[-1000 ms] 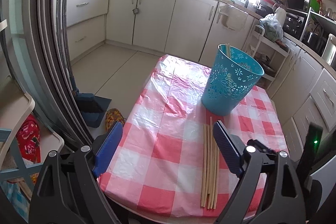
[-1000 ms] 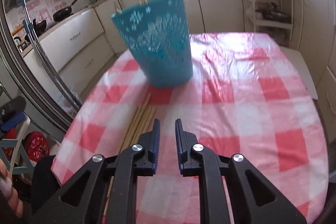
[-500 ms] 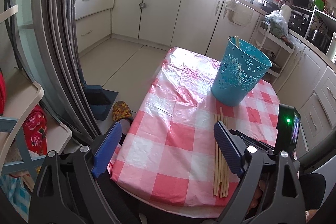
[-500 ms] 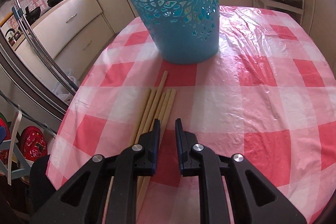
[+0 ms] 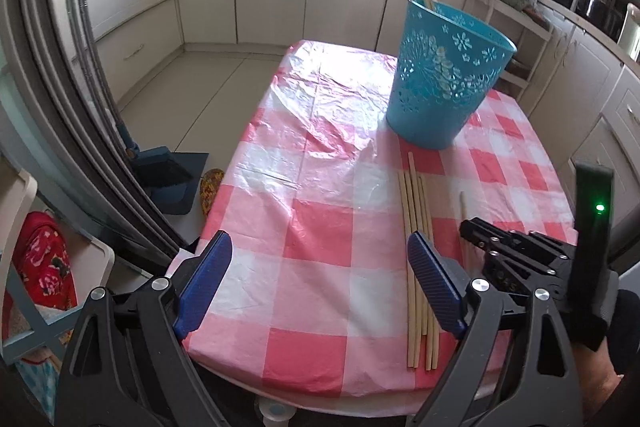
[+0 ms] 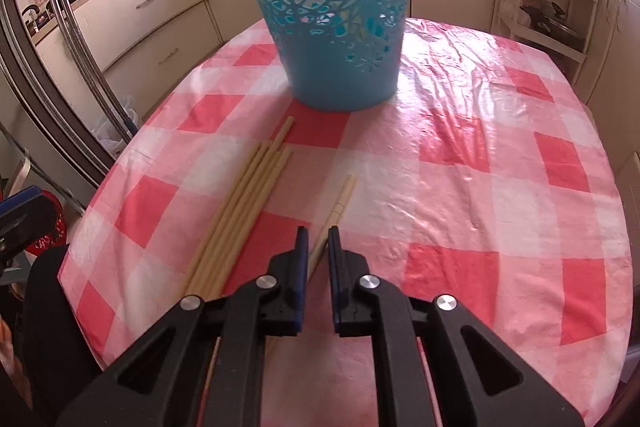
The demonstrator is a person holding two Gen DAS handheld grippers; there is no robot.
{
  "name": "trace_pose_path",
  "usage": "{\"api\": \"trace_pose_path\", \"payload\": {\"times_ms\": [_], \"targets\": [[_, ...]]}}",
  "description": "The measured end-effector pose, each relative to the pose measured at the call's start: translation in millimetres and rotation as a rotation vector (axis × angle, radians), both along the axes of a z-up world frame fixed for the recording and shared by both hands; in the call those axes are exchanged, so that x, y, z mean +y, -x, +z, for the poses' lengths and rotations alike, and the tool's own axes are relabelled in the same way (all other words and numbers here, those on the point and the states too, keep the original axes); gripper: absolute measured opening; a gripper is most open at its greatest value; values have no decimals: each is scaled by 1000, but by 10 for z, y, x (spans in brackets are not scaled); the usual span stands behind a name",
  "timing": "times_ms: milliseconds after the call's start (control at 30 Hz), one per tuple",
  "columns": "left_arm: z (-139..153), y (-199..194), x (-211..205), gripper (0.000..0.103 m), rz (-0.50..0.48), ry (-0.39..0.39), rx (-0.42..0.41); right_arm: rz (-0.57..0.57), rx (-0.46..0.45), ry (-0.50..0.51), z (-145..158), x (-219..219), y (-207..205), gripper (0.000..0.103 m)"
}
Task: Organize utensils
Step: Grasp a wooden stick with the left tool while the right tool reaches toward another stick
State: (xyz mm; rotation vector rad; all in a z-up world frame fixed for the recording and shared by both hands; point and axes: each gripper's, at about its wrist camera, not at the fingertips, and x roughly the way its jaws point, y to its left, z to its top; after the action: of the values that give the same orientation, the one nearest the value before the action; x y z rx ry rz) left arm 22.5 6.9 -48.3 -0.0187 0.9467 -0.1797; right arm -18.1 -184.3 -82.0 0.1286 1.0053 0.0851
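A table [image 6: 460, 187] under a red-checked plastic cloth is carrying everything. A blue basket [image 6: 340, 27] is standing upright near its far end, apparently waiting to collect the utensils. Just in front of it, a bundle of chopsticks [image 6: 244, 203] is lying flat, side by side. The left gripper [image 5: 320, 283] is hanging wide open and empty over the near edge. The right gripper [image 6: 318, 247] is clenching a single chopstick [image 6: 340, 203], drawn apart from the bundle, probably for the basket.
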Motion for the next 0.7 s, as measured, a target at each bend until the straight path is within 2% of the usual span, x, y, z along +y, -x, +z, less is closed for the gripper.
{"api": "trace_pose_path", "payload": {"times_ms": [100, 267, 533, 700], "targets": [[-140, -150, -174, 86, -28, -22, 33, -44, 0, -20, 8, -250, 140, 9], [-365, -412, -494, 85, -70, -74, 76, -126, -22, -140, -27, -567, 252, 9], [-623, -667, -701, 86, -82, -157, 112, -118, -67, -144, -32, -530, 248, 11], [-628, -714, -727, 86, -94, -164, 107, -121, -72, -164, -34, -561, 253, 13]]}}
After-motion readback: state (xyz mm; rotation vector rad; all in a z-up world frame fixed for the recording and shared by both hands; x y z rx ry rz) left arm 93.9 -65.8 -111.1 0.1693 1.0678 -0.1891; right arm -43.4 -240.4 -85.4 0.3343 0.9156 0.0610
